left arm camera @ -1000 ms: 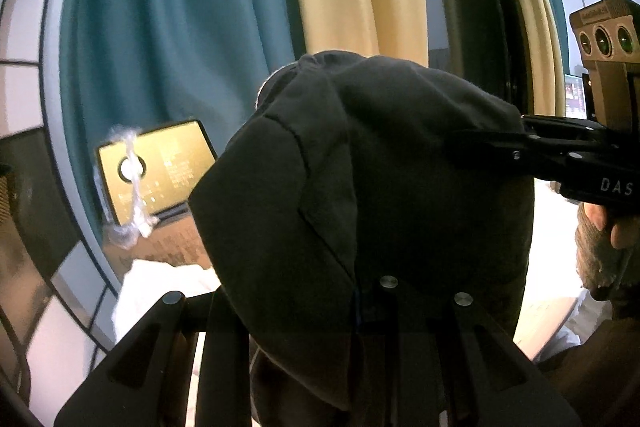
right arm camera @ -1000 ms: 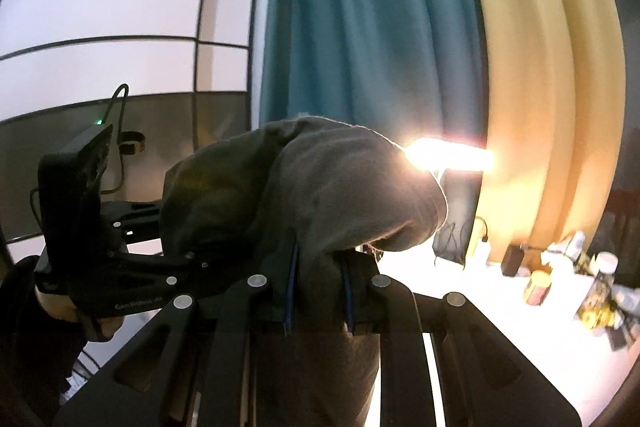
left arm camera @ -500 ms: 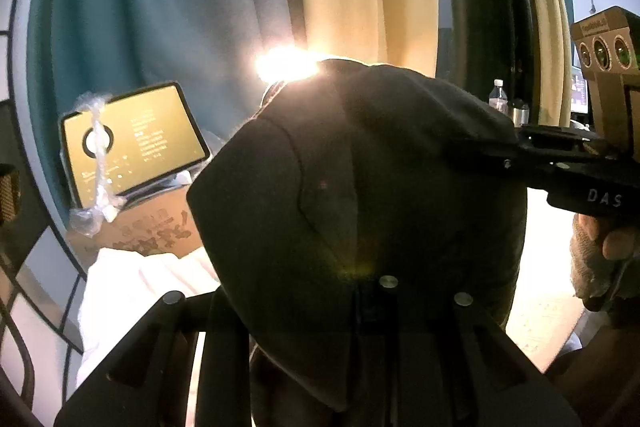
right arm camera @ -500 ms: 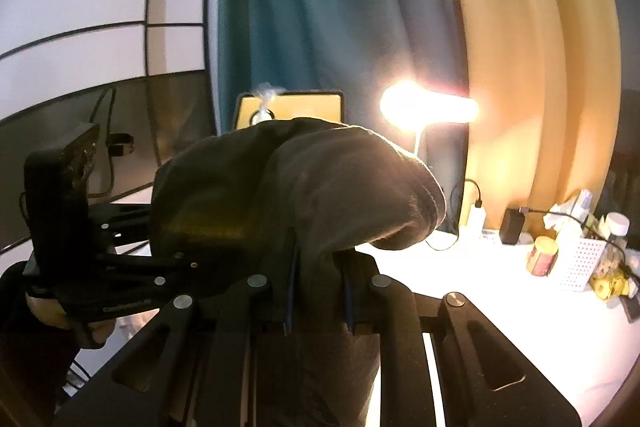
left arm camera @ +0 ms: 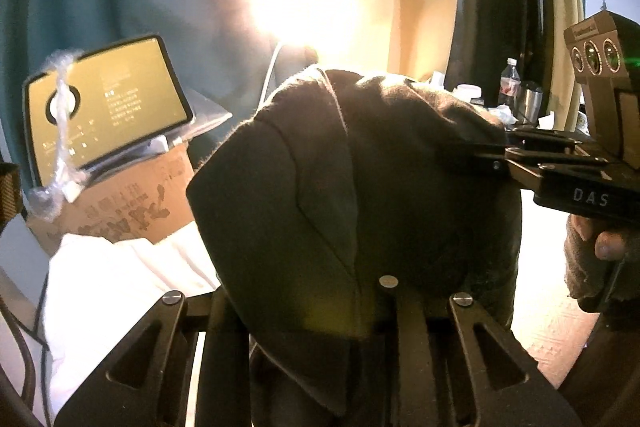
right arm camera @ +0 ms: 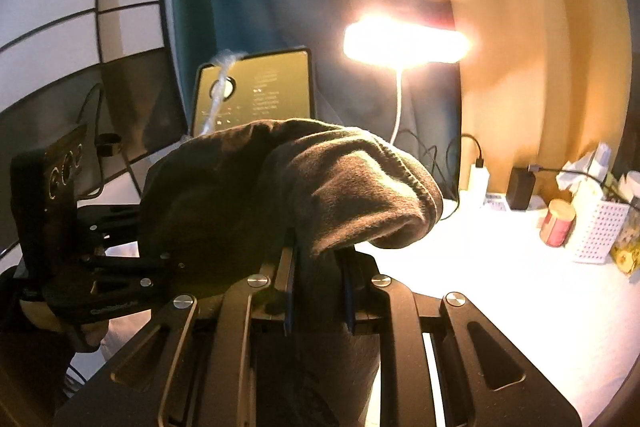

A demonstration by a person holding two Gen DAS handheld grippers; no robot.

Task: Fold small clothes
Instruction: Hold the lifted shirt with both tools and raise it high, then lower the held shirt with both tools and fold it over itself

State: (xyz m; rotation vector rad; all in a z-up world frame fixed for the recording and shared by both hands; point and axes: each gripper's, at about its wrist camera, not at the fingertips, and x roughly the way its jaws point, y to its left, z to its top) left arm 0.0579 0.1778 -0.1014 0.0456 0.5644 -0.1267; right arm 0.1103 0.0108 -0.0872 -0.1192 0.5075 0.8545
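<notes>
You've got one dark garment pinched in both grippers at once, and it's up in the air above the white table rather than lying on it. My guess is that's on purpose: gripping it at two spots side by side lets the rest hang, so you can lay it down flat and get a clean fold line. The left gripper has its fingers drawn in narrow on a bunch of the cloth, and the fabric bulges up over them so you can't see the tips at all. Same story with the right gripper: narrow gap, cloth clamped between the blue-edged pads, a hemmed fold flopping forward over the top. In the left view the right gripper comes in from the side with your gloved hand on it, biting the far edge of the garment. The fold itself doesn't look started to me, the thing is still a lump. Count-wise: one garment, two grippers, one lit tablet propped on one cardboard box, one glaring lamp, and a clutter of jars and a white basket at the table's far side, well out of your way.
</notes>
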